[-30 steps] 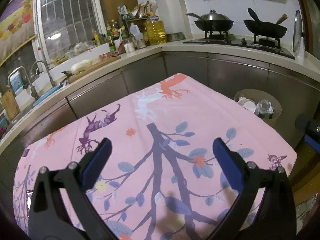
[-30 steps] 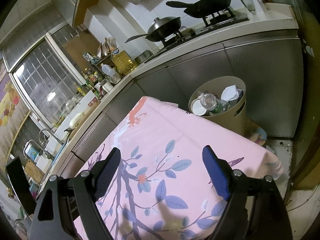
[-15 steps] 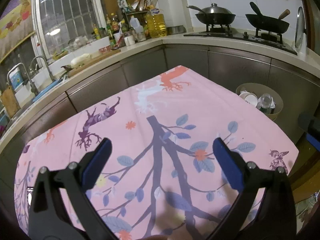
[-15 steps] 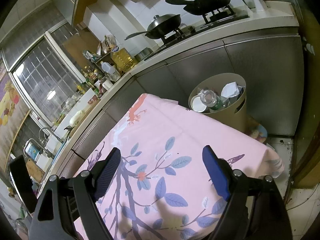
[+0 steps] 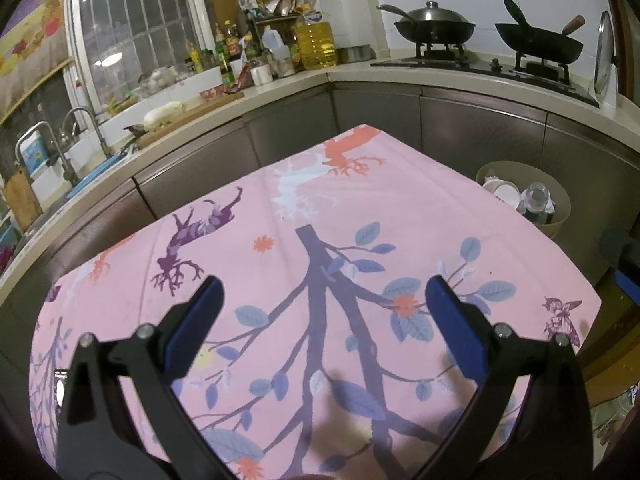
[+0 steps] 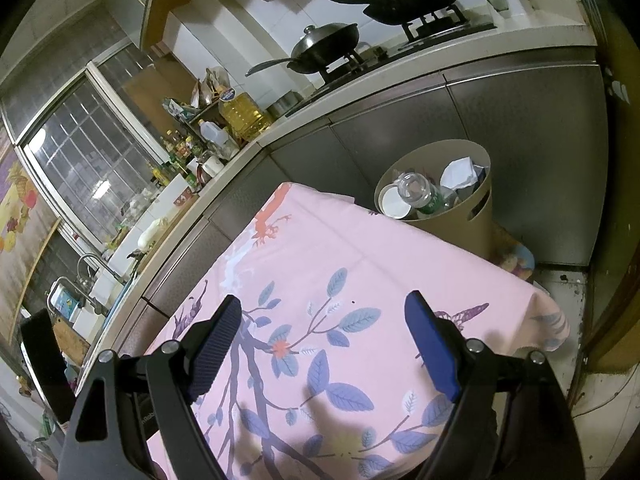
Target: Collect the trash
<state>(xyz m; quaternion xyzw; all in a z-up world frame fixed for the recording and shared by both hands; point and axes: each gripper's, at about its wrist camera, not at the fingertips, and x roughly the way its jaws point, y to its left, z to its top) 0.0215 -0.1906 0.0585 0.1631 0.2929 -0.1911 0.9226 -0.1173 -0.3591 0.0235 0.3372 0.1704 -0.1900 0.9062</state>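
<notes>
A tan round trash bin [image 6: 476, 208] stands on the floor past the table's far right corner; it also shows in the left wrist view [image 5: 560, 196]. It holds a clear plastic bottle [image 6: 416, 192], a white cup [image 6: 394, 204] and crumpled paper [image 6: 460, 174]. My left gripper [image 5: 324, 300] is open and empty above the pink flowered tablecloth [image 5: 320, 208]. My right gripper [image 6: 324, 320] is open and empty above the same cloth [image 6: 320, 248], short of the bin. No loose trash shows on the cloth.
Grey kitchen cabinets [image 5: 480, 132] wrap round the table's far sides. The counter carries two woks [image 5: 432, 28] on a stove, an oil jug [image 5: 316, 46], bottles and a sink [image 5: 60, 160]. Part of the right gripper [image 5: 624, 256] shows at the right edge.
Both grippers have drawn back and tilted slightly; the table and bin sit a little lower and farther in view. Jaws stay open.
</notes>
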